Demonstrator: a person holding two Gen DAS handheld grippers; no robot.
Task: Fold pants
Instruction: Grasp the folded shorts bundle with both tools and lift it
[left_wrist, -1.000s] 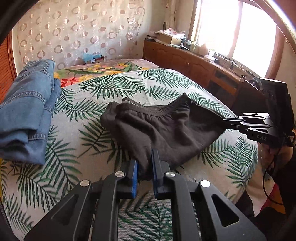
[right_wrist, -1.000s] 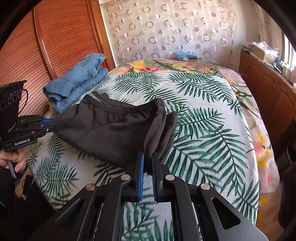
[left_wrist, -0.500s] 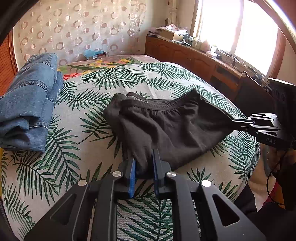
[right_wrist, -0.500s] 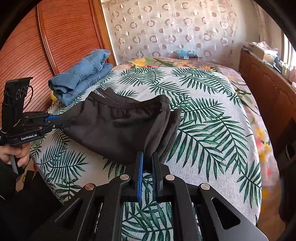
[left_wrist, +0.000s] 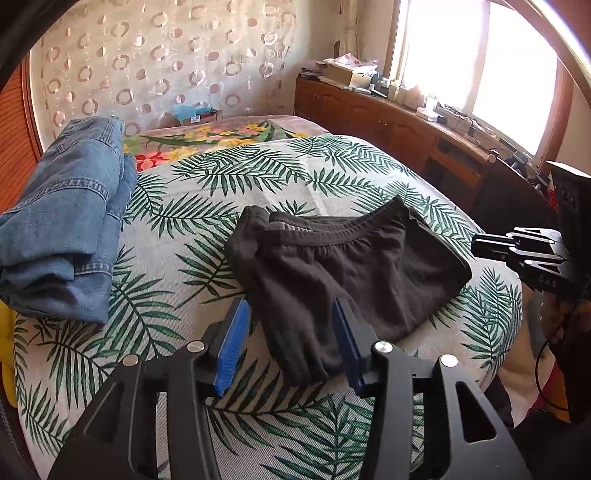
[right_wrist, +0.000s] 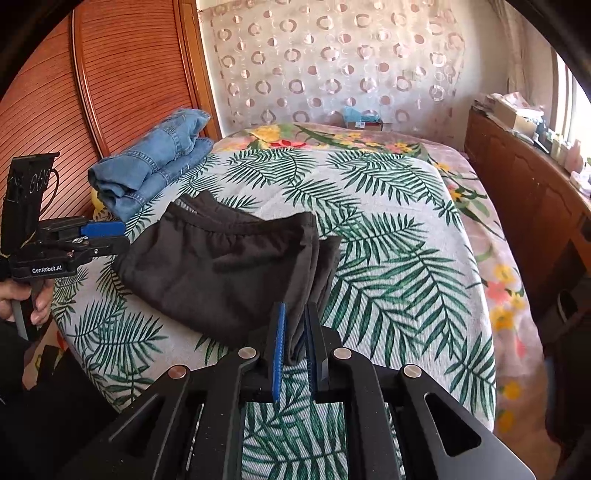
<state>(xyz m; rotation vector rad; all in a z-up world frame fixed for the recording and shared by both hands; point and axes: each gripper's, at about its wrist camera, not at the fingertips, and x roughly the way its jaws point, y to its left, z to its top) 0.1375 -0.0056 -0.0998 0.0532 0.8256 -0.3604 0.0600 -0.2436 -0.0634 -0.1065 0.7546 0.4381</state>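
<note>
Fills both views: bed (left_wrist: 332, 166) with a palm-leaf cover, rounding off toward its near edge at 6 o'clock. At 9 o'clock in the left wrist view, a stack of folded blue jeans (left_wrist: 66, 221), well apart from the work.

At the centre of that view, flat on the cover: black pants (left_wrist: 351, 266), already doubled over, waistband toward 12 o'clock, 1 end reaching to 6 o'clock.

Left gripper (left_wrist: 291, 339): jaws just opened to about halfway, that end of the pants lying loose between them, 1 pad beside the cloth, the other clear of it, nothing gripped.

Right gripper (right_wrist: 295, 339): nearly closed, a thick fold of the pants between the pads and apparently pinched.

Risks, as judged:
- With 1 end free, any pull from the right side probably drags the whole bundle across the cover and opens the fold.
- Near the bed's edge at 6 o'clock, could slide off if tugged that way.
- On backing out, could snag the loose end on the near pad and lift a layer.
- At the right-hand end, 2 layers sit offset; could splay further once released.
</note>
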